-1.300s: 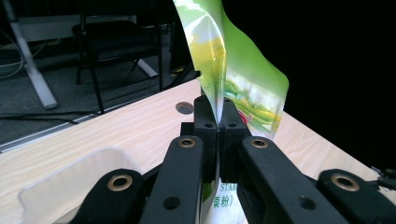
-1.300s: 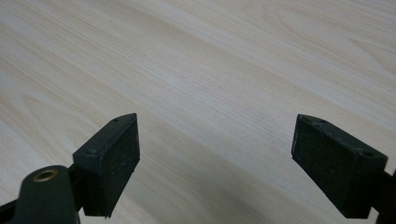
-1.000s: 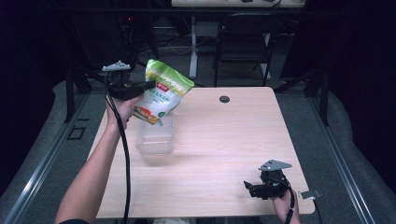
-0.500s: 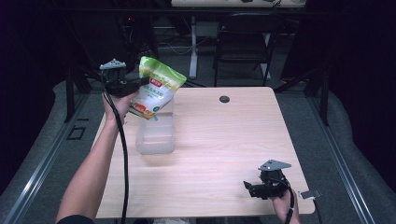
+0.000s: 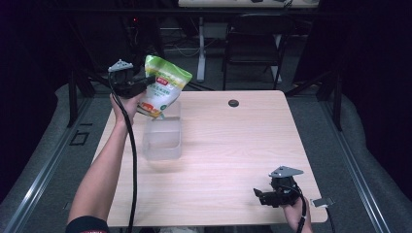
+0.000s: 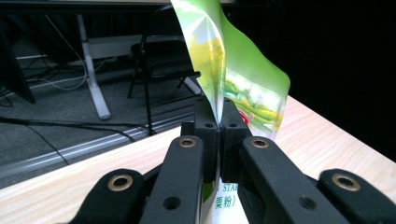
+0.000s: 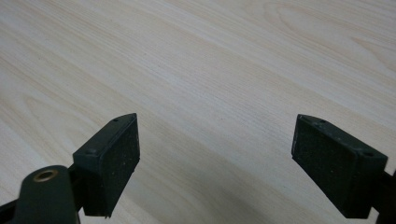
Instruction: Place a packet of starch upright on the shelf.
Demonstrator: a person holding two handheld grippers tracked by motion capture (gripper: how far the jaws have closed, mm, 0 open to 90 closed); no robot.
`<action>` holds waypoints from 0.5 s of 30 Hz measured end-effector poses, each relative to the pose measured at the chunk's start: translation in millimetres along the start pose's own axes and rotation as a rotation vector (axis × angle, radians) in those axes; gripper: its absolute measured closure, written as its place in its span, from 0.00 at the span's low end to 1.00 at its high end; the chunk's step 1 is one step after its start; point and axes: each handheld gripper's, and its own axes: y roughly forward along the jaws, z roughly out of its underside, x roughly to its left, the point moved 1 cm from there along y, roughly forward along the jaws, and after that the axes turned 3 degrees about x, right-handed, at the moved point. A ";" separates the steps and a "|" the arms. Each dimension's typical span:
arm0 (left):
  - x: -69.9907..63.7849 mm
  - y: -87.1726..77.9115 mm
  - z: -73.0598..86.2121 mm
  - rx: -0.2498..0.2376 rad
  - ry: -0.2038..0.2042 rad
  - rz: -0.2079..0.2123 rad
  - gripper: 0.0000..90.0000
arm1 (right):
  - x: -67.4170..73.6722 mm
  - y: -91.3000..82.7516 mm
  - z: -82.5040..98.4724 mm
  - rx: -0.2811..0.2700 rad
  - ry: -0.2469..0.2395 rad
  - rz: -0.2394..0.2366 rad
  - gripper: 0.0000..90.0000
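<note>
From the high view, the left gripper (image 5: 138, 87) holds a green pouch (image 5: 163, 87) tilted over a clear container (image 5: 163, 138) at the table's (image 5: 233, 165) far left; contents may miss it if the pouch swings. The left gripper view shows the jaws clamped on the pouch's thin edge, which could slip, and "STAR" plus "栗粉" reads low on the label. In the right gripper view the right gripper (image 7: 231, 154) hangs wide open over bare wood

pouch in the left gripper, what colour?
Mostly green and white pouch, with a yellow patch and a small red logo; clearest in the high view.
</note>
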 end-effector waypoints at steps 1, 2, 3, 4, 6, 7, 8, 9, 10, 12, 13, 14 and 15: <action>0.4 1.4 0.3 -0.003 -0.001 -0.004 0.99 | 0.0 0.0 0.0 0.000 0.000 0.000 0.16; 1.2 3.6 0.9 -0.003 -0.003 -0.003 0.99 | 0.0 0.1 0.0 0.000 0.001 -0.001 0.16; 1.7 5.1 1.5 -0.005 0.000 -0.004 0.99 | 0.1 0.2 0.1 -0.003 0.001 -0.002 0.16; 2.0 6.4 1.7 -0.004 0.002 -0.006 0.99 | 0.0 0.1 0.1 -0.003 -0.001 -0.003 0.16; 3.2 9.8 2.5 -0.004 0.005 -0.010 0.99 | -0.1 -0.3 0.1 0.001 -0.003 -0.004 0.16; 3.7 11.1 2.9 -0.006 0.007 -0.015 0.99 | -0.3 -0.2 0.0 0.002 -0.004 -0.006 0.16; 4.8 13.4 3.6 -0.013 0.004 -0.013 0.99 | 0.0 0.1 0.0 -0.002 0.001 -0.007 0.16; 4.8 13.4 3.6 -0.013 0.004 -0.013 0.99 | 0.0 0.1 0.0 -0.002 0.001 -0.007 0.16; 5.1 14.9 4.1 -0.013 0.008 -0.017 0.99 | 0.0 0.0 0.0 -0.001 0.001 -0.007 0.16; 6.1 17.9 5.1 -0.009 0.012 -0.020 0.99 | 0.2 0.0 0.0 -0.001 0.002 -0.004 0.16; 7.0 21.4 7.1 -0.008 0.015 -0.029 0.99 | 0.1 0.2 0.2 -0.001 0.001 -0.003 0.16; 7.0 21.4 7.1 -0.008 0.015 -0.029 0.99 | 0.1 0.2 0.2 -0.001 0.001 -0.003 0.16; 8.4 25.3 9.6 -0.008 0.012 -0.035 0.99 | -0.1 0.1 0.1 -0.001 0.002 -0.005 0.16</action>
